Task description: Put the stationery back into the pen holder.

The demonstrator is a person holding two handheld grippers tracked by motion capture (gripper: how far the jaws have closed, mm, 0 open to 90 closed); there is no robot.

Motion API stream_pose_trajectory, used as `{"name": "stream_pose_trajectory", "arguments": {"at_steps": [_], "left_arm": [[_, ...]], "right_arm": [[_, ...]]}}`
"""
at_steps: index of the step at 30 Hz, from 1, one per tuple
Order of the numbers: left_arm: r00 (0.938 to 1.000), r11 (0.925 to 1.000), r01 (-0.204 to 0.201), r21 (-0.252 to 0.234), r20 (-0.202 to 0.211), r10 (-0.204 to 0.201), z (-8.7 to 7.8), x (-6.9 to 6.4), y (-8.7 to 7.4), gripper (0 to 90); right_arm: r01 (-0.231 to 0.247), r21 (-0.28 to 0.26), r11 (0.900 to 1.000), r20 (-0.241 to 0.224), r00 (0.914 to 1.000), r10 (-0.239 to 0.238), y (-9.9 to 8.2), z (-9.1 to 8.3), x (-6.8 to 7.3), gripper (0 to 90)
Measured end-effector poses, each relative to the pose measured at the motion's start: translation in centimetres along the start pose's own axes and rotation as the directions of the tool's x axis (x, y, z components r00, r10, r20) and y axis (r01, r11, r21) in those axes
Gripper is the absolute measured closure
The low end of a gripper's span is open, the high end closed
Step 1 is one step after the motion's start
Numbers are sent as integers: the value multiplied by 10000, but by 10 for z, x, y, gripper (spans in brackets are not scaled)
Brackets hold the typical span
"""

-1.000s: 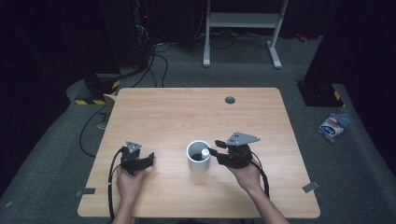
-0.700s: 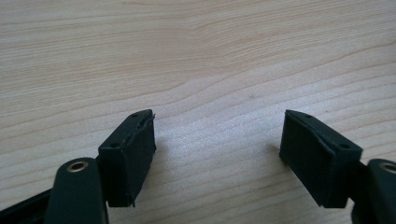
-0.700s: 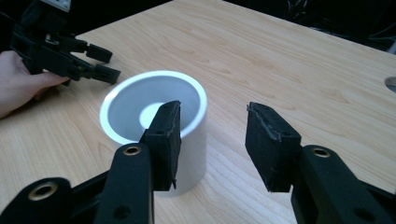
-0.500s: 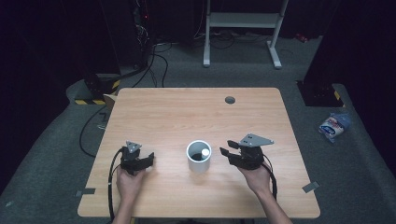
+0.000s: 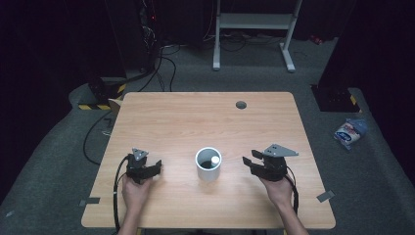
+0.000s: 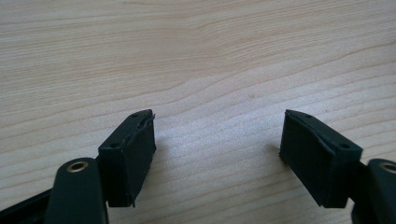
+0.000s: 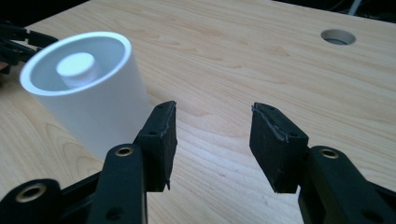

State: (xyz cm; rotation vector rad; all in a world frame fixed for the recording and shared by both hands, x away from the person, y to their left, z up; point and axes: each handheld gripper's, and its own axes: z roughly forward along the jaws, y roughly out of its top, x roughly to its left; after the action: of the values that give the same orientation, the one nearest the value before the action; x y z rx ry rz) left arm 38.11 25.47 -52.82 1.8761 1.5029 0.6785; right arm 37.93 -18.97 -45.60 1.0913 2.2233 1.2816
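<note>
Both tools gape empty: the right tool (image 5: 258,164) has backed rightward off the white cup (image 5: 208,164), which stands mid-tabletop (image 5: 205,117) holding a small white cylinder (image 5: 214,159); the left tool (image 5: 152,169) rests unmoved, suggesting a finished drop.

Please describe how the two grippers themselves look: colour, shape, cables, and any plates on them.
Both are black. The left gripper carries a small grey three-cornered plate, and a black cable trails from it toward the table edge. The right gripper has a larger grey three-cornered plate and its own black cable. In the gripper views, each jaw ends in a blocky black pad, with brass-coloured rivets at the joints. No sleeves are visible.
</note>
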Motion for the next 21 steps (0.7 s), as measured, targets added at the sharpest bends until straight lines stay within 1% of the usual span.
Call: {"name": "stream_pose_trajectory", "arguments": {"at_steps": [3, 6, 7, 11, 13, 16, 19, 21], "left_arm": [[10000, 10000, -3, -1, -1, 3, 0, 0, 0, 265], [10000, 10000, -1, 0, 0, 1, 0, 0, 0, 265], [10000, 10000, 1, 5, 0, -1, 0, 0, 0, 265], [10000, 10000, -2, 1, -1, 2, 0, 0, 0, 265], [10000, 10000, -2, 0, 0, 2, 0, 0, 0, 265], [10000, 10000, 3, 4, -1, -3, 0, 0, 0, 265], [10000, 10000, 3, 3, -2, -3, 0, 0, 0, 265], [10000, 10000, 3, 1, -4, -3, 0, 0, 0, 265]], "right_arm": [[-60, 62, 10000, 162, 9999, 59, -5, 0, -4, 506], [-168, 260, 9995, 377, 9992, 158, -13, 1, -8, 503], [-277, 384, 9989, 481, 9985, 258, -17, 3, -10, 501], [-420, 900, 9951, 893, 9954, 339, -30, 9, -17, 494], [-542, 1184, 9915, 1078, 9933, 415, -37, 13, -22, 488], [-748, 1472, 9863, 1348, 9894, 549, -44, 18, -27, 482], [-754, 1756, 9816, 1633, 9855, 465, -50, 23, -29, 476], [-549, 2014, 9780, 1856, 9825, 169, -56, 29, -30, 447]]}}
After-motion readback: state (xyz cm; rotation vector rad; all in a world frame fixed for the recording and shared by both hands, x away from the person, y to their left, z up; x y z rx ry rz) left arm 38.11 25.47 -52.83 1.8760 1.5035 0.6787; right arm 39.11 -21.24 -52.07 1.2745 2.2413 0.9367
